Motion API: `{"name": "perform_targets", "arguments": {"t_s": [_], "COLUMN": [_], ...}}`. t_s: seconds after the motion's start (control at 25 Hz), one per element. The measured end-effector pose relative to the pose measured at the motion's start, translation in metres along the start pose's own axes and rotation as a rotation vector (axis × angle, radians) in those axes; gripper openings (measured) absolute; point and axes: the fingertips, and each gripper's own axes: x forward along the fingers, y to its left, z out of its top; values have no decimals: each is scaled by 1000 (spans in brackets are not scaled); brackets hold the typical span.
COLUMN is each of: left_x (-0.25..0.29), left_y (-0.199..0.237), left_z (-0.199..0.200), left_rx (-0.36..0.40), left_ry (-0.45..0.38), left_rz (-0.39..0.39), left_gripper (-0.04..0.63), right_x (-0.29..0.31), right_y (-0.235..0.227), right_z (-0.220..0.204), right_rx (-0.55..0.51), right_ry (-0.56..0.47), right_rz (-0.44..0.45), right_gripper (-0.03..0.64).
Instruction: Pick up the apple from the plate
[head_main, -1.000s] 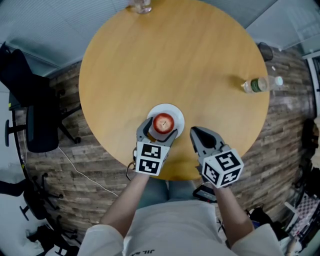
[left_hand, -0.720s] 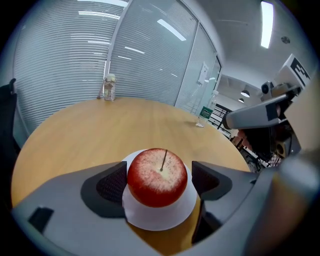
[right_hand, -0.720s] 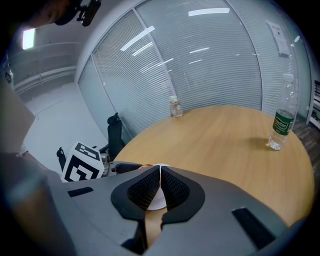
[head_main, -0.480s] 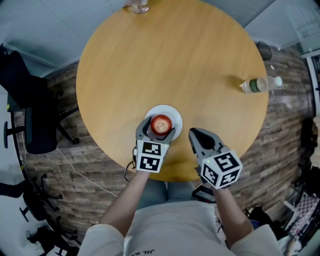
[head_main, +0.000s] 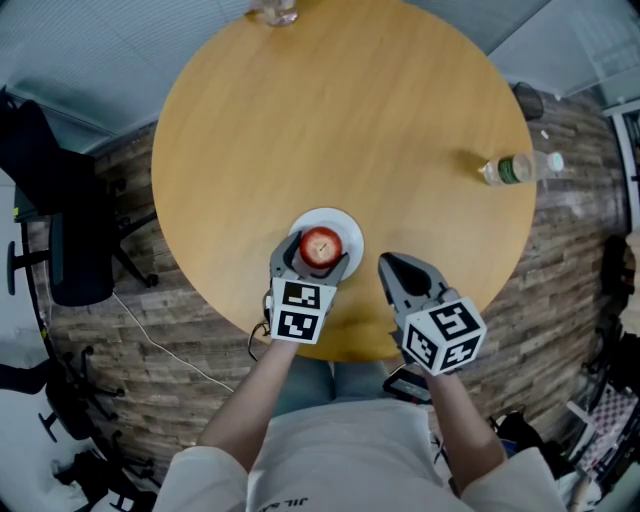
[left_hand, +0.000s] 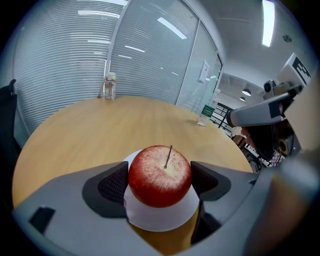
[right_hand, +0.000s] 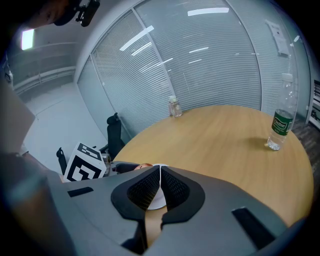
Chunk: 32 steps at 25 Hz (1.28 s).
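Little has shifted since a second ago: my left claw (head_main: 317, 258) stays closed on the apple's (left_hand: 160, 175) widest sides for a sure lift off its plate (left_hand: 160, 220) on the tabletop (head_main: 340, 120), while my unneeded right claw (head_main: 390, 266) idles shut alongside.

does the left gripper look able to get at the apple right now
Yes, it looks so: the left gripper has its jaws either side of the apple on the plate, pads seemingly against its skin, nothing between.

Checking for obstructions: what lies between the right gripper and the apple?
Head view: a bare strip of table, then one jaw of the left gripper, which is closed on the apple.
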Motion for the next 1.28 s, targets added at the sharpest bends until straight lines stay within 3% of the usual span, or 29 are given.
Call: {"name": "perform_targets", "arguments": {"t_s": [0.64, 1.28], "left_x": [-49, -128], "left_y": [5, -24], "left_z": [27, 64], "left_rx": [-6, 15], "left_ry": [-71, -156], "left_rz": [13, -48], "left_gripper": [390, 390], "right_x": [-10, -49], "right_y": [13, 35], "right_z": [26, 52], "right_rx": [-36, -101], "right_ry": [-54, -127], "right_rz": [15, 13], "right_gripper": [32, 32]}}
